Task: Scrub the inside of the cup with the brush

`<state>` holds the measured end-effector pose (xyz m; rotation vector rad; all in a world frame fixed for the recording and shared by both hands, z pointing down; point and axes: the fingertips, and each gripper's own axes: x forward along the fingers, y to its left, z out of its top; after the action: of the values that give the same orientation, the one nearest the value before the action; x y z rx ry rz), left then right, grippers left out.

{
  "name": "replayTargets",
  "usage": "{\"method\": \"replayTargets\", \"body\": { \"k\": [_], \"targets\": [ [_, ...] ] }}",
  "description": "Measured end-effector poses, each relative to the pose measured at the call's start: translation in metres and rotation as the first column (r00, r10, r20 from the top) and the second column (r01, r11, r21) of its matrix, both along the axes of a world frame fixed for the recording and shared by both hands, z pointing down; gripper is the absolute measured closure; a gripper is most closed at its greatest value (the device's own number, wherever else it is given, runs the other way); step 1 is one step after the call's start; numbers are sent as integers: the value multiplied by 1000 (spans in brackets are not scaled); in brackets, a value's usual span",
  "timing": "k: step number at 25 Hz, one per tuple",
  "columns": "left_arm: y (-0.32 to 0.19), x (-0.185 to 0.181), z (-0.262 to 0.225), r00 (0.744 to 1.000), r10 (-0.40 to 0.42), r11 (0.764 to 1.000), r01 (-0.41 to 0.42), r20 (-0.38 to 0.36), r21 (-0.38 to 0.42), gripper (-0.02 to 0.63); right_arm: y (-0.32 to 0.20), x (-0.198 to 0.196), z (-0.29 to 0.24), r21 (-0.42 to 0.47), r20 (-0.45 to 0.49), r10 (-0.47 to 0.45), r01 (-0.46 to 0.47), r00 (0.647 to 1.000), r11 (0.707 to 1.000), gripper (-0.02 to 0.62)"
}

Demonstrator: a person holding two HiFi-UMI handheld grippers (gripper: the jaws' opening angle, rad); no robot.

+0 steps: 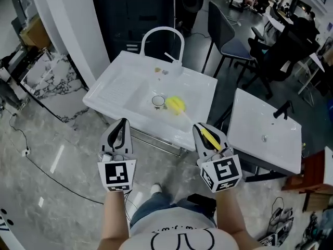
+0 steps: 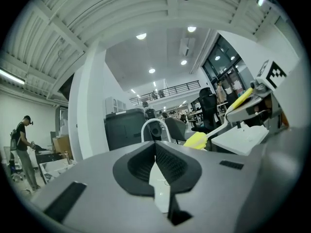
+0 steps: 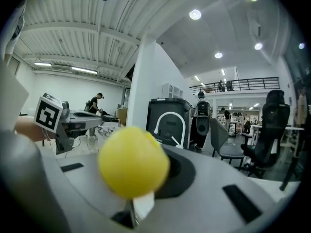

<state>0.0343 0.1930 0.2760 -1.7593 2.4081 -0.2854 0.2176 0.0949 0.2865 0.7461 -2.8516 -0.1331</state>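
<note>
**Status**
- Left tongs [image 1: 121, 123]: pressed together, empty, on the near side of the sink.
- Right tongs [image 1: 202, 130]: clamped on the near end of the long-handled brush with the round yellow sponge head [image 1: 175, 105], the head reaching well beyond the tips.
- Small round dark-rimmed cup [image 1: 158, 101]: upright in the basin of the white ceramic sink [image 1: 112, 92], on the near side of the white arched faucet [image 1: 162, 31]. Not held by anything.
- Brush head: just right of the cup in the head view, not inside it. Height above the basin not readable.

**Probable faults and causes**
1. Cup skidding or tipping. Cause: pushing the brush in while the cup stands free on a smooth glazed basin. Open the left tongs and clamp the cup wall before insertion.
2. Head catching on the rim. Cause: sponge apparently about as wide as the cup mouth. Enter centred and straight; avoid off-centre pressure, likely to lever the cup over.
3. Brush swivelling or slipping in the grip. Cause: hold at the far end of a slim handle, with side load at the head. Scrub with light strokes.
4. Contact with the faucet spout. Cause: close spacing on the far side. Approach from the near side.
</note>
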Motion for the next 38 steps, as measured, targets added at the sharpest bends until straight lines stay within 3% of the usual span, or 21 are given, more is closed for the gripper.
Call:
{"method": "replayTargets", "body": {
  "k": [6, 15, 24, 29, 38],
  "targets": [
    [-7, -36, 2, 1000, 16, 1000, -16, -21, 13, 591, -6, -35, -1, 12, -22, 20, -20, 1000, 1000, 551],
    [-18, -59, 20, 998, 41, 999, -42, -48, -14, 591, -22, -56, 14, -24, -31, 57, -58, 998, 998, 551],
    [-77, -95, 41, 995, 93, 992, -96, -45, -78, 591, -79, -92, 40, -92, -25, 99, -101, 995, 991, 551],
    [-131, -124, 56, 986, 152, 978, -159, -64, -135, 591, -121, -125, 60, -140, -44, 119, -124, 992, 982, 551],
    [-230, -145, 80, 942, 290, 928, -320, -168, -192, 589, -191, -158, 83, -195, -94, 162, -178, 982, 965, 551]
  ]
}}
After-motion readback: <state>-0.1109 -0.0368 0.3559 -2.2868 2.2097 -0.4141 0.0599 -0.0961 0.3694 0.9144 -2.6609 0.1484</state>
